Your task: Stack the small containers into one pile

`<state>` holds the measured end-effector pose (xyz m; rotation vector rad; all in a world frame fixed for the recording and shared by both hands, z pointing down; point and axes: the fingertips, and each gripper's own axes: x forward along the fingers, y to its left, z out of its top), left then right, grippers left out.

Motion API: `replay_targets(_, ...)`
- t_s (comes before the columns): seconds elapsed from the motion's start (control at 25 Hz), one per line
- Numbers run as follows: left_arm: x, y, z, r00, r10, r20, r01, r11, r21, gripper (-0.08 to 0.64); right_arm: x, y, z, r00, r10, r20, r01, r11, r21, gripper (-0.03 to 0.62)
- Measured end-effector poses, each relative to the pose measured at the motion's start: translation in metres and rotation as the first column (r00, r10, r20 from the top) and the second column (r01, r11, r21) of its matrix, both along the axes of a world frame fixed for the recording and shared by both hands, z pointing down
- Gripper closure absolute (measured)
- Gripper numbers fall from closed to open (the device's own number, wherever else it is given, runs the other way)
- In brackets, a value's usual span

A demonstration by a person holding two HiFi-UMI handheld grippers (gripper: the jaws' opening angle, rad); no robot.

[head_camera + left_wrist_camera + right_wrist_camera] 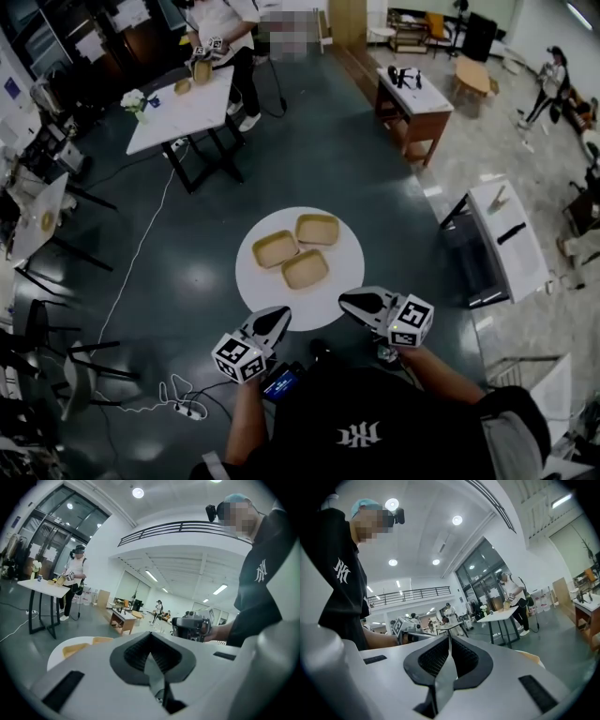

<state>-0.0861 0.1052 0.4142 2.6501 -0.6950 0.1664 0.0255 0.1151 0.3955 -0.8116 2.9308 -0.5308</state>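
Three shallow tan containers (275, 248) (317, 229) (306, 269) lie side by side, unstacked, on a round white table (258, 281) in the head view. My left gripper (278, 315) hovers at the table's near edge, shut and empty. My right gripper (346, 299) is at the near right edge, also shut and empty. In the left gripper view the shut left gripper (151, 638) points across the table (55, 657) past two containers (75, 648), with the right gripper (191, 626) opposite. In the right gripper view the shut right gripper (449, 643) faces the left gripper (402, 624); a container's edge (530, 658) shows at the right.
Another person (230, 37) works at a white rectangular table (183, 108) at the far left. A brown desk (412, 103) stands behind, a white table (506, 239) to the right. A cable (141, 253) runs over the dark floor; chairs (37, 347) crowd the left.
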Motion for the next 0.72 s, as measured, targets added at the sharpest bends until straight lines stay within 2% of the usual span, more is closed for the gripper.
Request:
replay_targets(0.36,-0.015,-0.065,0.004,0.999,0.009,-0.037,-0.009,1.000,-0.003,0.558,-0.016,-0.060,0.004,0.999,0.002,-0.040,-0.004,0.999,-0.031,0.549)
replay_targets(0.56,-0.018,-0.083,0.022,0.999,-0.001,-0.037,-0.001,0.999,-0.053,0.558,-0.012,-0.082,0.017,0.997,-0.015,-0.082,0.009,0.997,-0.073,0.549)
replay_targets(0.72,-0.018,-0.100,0.036,0.999,-0.041,-0.019,0.039,0.994,-0.107,0.558,-0.003,-0.100,0.026,0.996,-0.039,-0.083,0.029,0.993,-0.116,0.548)
